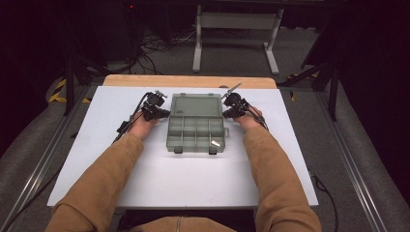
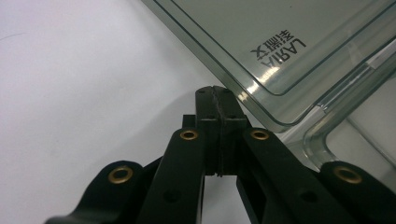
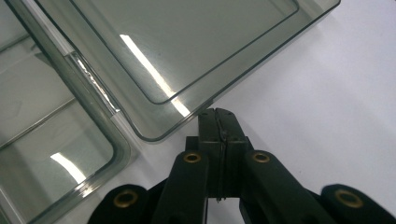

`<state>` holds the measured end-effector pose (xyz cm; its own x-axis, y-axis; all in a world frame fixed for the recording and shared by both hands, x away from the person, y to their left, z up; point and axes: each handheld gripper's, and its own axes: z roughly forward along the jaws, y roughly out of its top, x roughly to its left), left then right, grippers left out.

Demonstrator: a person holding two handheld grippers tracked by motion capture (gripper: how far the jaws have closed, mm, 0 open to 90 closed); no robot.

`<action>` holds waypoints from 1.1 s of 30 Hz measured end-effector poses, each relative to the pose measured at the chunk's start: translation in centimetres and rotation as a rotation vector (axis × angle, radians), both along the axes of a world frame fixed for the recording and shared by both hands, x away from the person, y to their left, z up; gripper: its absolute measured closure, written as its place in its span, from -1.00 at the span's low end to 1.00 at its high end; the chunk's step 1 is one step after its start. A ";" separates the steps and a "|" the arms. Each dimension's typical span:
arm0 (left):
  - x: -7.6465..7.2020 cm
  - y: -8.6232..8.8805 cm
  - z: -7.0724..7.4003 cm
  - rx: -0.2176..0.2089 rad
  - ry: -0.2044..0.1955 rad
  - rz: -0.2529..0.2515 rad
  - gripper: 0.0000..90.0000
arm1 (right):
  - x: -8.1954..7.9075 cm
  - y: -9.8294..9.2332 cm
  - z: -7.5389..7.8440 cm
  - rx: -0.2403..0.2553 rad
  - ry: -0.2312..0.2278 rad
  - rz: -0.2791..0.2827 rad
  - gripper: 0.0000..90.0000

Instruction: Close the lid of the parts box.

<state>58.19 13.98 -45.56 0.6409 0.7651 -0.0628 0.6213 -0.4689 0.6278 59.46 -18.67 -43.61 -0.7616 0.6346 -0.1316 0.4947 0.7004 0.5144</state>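
Note:
A clear grey compartment box lies open in the middle of the white table, its lid folded flat on the far side. My left gripper is at the lid's left edge and my right gripper at its right edge. In the left gripper view the jaws are shut with nothing between them, their tips right at the rim of the lid. In the right gripper view the jaws are likewise shut and empty, tips against a corner of the lid, beside the tray.
A small pale item lies in a front right compartment. A thin grey stick points up and right just behind my right gripper. A wooden strip borders the far table edge, with a metal stand on the floor beyond.

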 end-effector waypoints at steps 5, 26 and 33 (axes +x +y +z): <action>0.0 -0.1 0.0 0.002 -0.005 0.008 1.00 | 0.1 0.1 0.0 -0.002 -0.007 0.000 1.00; 0.4 -0.6 0.0 0.014 -0.012 0.027 0.99 | 0.5 0.2 -0.2 0.015 -0.030 -0.013 1.00; 0.5 -0.7 0.0 0.012 -0.016 0.034 0.99 | 0.6 0.2 -0.2 0.017 -0.039 -0.013 1.00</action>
<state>58.67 13.24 -45.55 0.6157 0.7868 -0.0436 0.6266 -0.4553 0.6325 60.04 -18.47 -43.82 -0.7476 0.6471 -0.1497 0.4836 0.6848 0.5451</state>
